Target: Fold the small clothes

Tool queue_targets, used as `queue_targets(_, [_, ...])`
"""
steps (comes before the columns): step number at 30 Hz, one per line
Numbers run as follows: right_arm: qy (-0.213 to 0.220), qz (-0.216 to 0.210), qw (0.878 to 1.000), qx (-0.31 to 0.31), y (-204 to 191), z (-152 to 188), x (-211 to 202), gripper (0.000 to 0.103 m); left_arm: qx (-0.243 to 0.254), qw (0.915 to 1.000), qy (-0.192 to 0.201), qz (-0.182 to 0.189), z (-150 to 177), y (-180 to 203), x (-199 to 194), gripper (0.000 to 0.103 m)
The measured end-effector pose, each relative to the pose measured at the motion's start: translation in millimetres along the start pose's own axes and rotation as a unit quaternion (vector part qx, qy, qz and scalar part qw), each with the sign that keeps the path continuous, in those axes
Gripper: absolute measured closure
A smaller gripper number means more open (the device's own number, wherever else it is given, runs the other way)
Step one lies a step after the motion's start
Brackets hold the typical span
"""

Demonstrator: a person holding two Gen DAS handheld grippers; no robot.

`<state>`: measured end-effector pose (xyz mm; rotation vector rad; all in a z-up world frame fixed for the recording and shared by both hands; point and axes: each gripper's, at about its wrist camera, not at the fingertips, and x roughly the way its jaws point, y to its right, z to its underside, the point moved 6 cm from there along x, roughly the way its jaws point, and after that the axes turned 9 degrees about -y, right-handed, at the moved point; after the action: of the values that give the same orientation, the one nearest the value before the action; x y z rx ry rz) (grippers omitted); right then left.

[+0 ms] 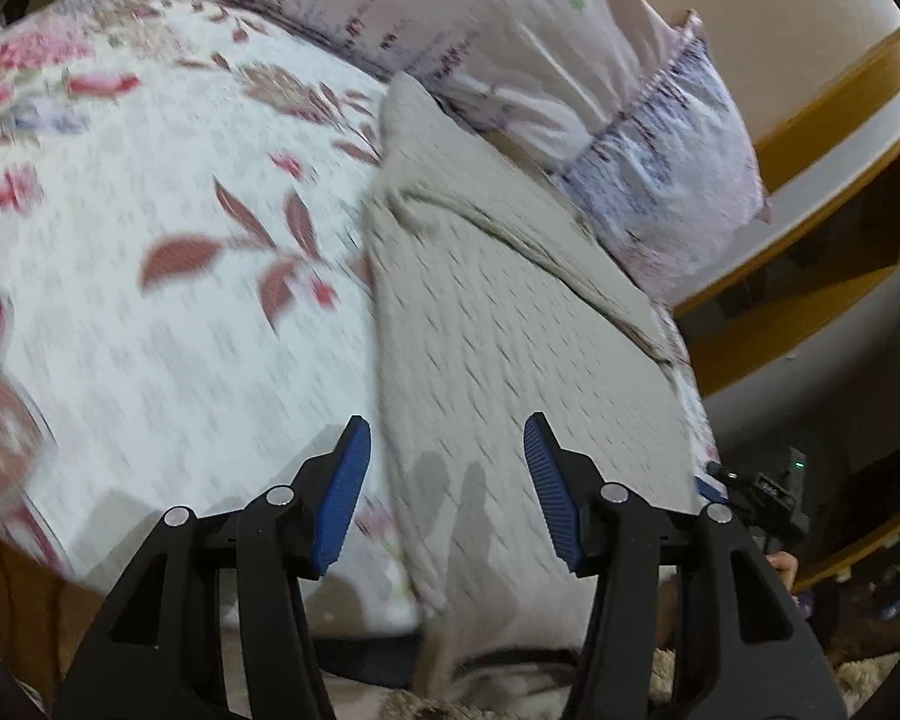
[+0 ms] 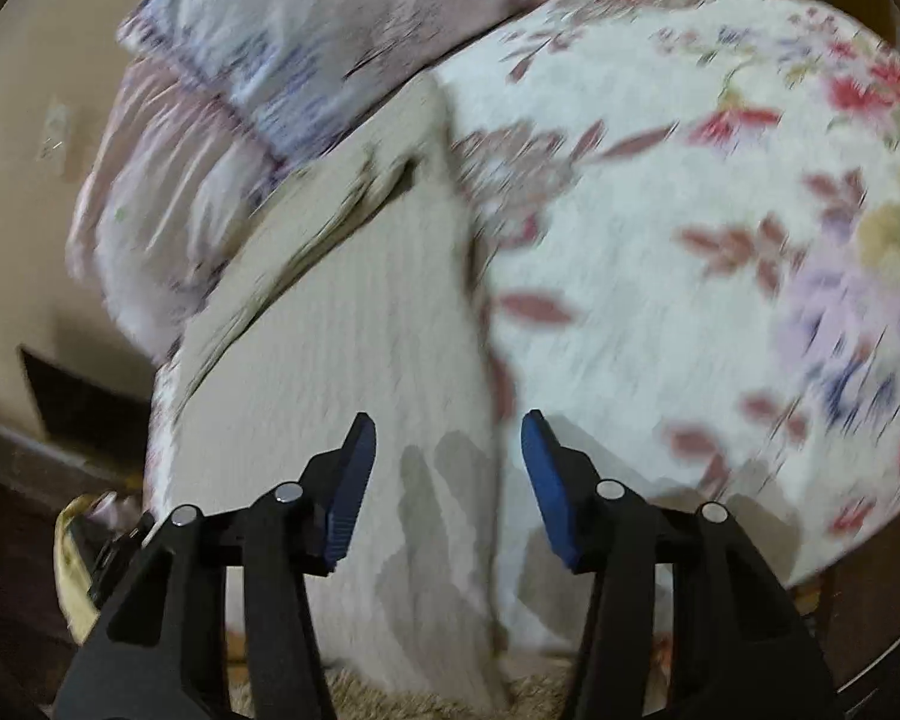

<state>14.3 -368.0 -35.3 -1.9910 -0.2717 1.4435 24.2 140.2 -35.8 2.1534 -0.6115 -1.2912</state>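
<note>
A beige knitted garment (image 1: 510, 348) lies flat on a floral bedspread (image 1: 168, 228), stretching from the bed's near edge up to the pillows. My left gripper (image 1: 447, 480) is open and empty, hovering over the garment's near left edge. In the right wrist view the same garment (image 2: 354, 348) lies left of centre on the bedspread (image 2: 690, 300). My right gripper (image 2: 447, 480) is open and empty above the garment's near right edge. Both views are motion-blurred.
Pale lilac patterned pillows (image 1: 510, 42) lie at the head of the bed, also in the right wrist view (image 2: 282, 60). A wooden shelf unit (image 1: 840, 222) stands beyond the bed. The other gripper's body (image 1: 762, 498) shows at the right. A shaggy rug (image 2: 546, 690) lies below the bed edge.
</note>
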Motion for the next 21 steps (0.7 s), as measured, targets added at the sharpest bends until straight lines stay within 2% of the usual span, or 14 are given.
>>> queue_targets(5, [-0.049,-0.058,0.997,-0.018,-12.9,34.7,7.6,0.071,0.008,0.9988,-0.026,0.041,26.7,13.0,4.6,0.06])
queue_targets(9, [-0.066,-0.07,0.995,-0.033,-19.8,55.0,7.7,0.081,0.006,0.9972,-0.041,0.063,39.7,17.7,6.4,0.064])
queue_targets(14, [-0.074,-0.063,0.993,-0.059,-30.6,68.2,5.4,0.086,0.025,0.9948,-0.067,0.073,51.8,27.8,11.7,0.07])
queue_targets(16, [-0.072,-0.058,0.993,-0.072,-37.4,69.3,5.0,0.093,0.034,0.9939,-0.077,0.071,55.2,31.4,16.0,0.086])
queue_targets(18, [-0.055,-0.046,0.994,-0.088,-46.0,64.5,3.2,0.095,0.046,0.9944,-0.078,0.056,55.4,33.8,18.8,0.096])
queue_targets(21, [-0.007,-0.027,0.992,-0.12,-64.4,51.2,-8.3,0.096,0.06,0.9958,-0.057,0.04,44.0,39.1,12.1,0.097])
